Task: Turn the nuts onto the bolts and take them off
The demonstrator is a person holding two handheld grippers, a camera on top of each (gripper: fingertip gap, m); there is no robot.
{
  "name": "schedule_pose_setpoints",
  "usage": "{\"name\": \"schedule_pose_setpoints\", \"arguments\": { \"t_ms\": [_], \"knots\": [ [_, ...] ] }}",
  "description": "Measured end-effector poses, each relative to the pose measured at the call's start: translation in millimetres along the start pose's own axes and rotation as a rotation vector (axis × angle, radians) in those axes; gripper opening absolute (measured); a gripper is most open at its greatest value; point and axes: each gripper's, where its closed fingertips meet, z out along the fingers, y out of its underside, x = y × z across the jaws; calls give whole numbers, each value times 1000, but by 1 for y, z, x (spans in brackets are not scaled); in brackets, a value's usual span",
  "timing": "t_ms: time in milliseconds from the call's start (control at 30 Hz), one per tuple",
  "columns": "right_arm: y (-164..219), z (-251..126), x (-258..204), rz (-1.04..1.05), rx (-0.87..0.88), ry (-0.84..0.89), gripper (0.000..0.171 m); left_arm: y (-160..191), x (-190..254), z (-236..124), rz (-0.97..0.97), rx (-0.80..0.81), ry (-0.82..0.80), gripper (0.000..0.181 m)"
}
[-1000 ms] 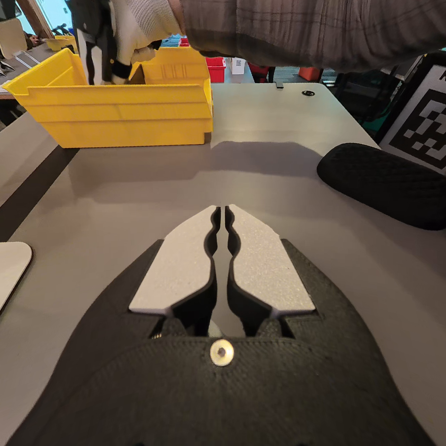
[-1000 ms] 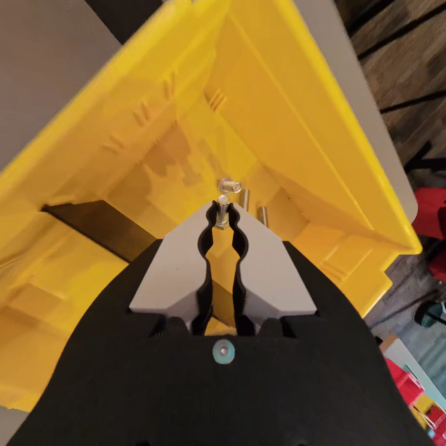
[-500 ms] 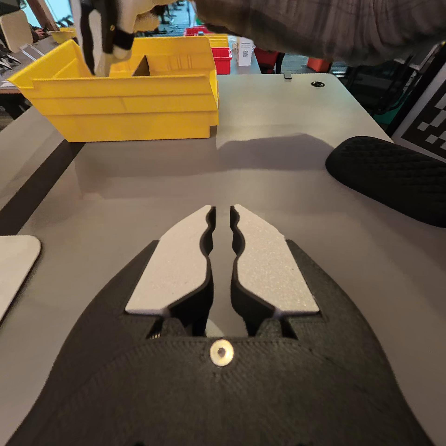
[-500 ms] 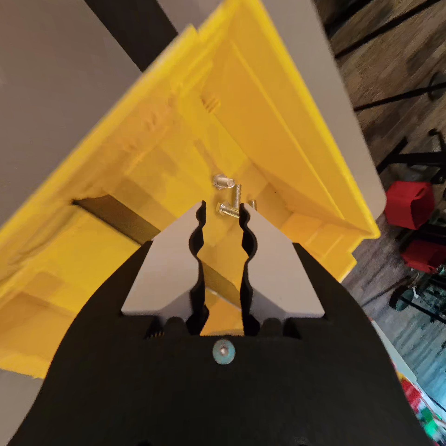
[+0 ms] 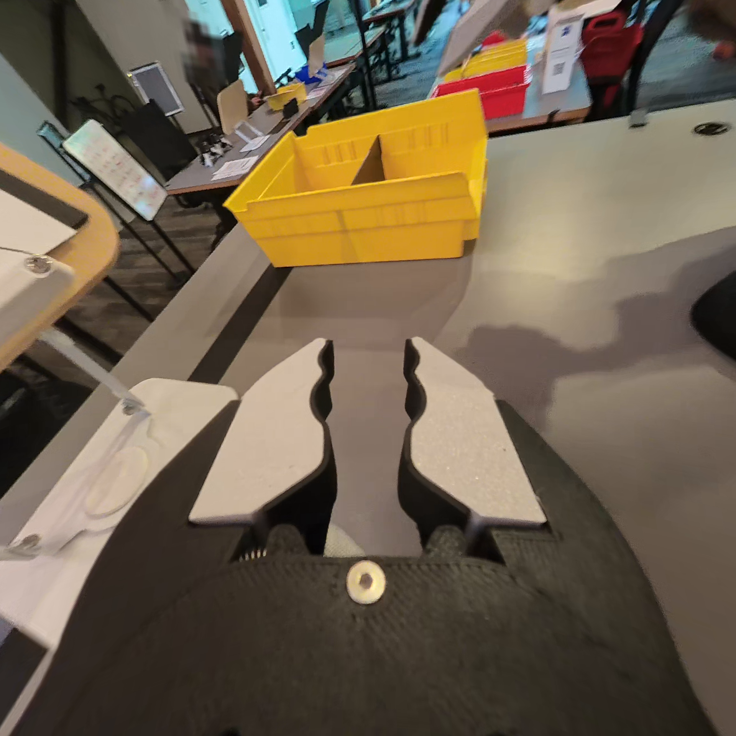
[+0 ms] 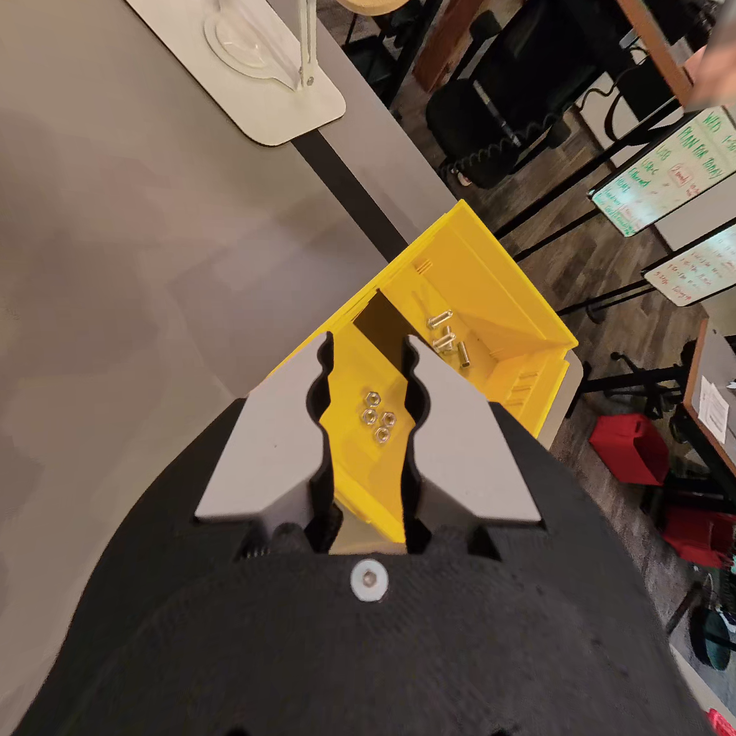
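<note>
Right wrist view: right tongs (image 6: 368, 342) gape empty above yellow bin (image 6: 502, 278); nuts (image 6: 377, 416) and bolts (image 6: 448, 338) lie split by divider (image 6: 382, 318); left tongs (image 5: 368, 346) likewise parted, empty.

In the right wrist view, a divided bin (image 6: 513, 286) sits on the desk (image 6: 139, 259) at centre right. Nuts (image 6: 377, 416) lie in its nearer compartment, bolts (image 6: 448, 338) in the farther one. A flat stand (image 6: 278, 87) lies upper left.
</note>
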Motion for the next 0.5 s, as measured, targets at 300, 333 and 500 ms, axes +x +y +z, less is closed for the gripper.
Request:
{"name": "schedule_pose_setpoints", "arguments": {
  "t_ms": [300,333,500],
  "knots": [
    [55,-44,38,168,72,240,49,8,-73,-116,12,-124,-456,47],
    [65,-47,44,190,59,260,51,15,-84,-139,-3,-135,-523,47],
    [104,-52,55,256,42,300,54,68,-122,-250,-156,-168,-811,49]
  ]
}}
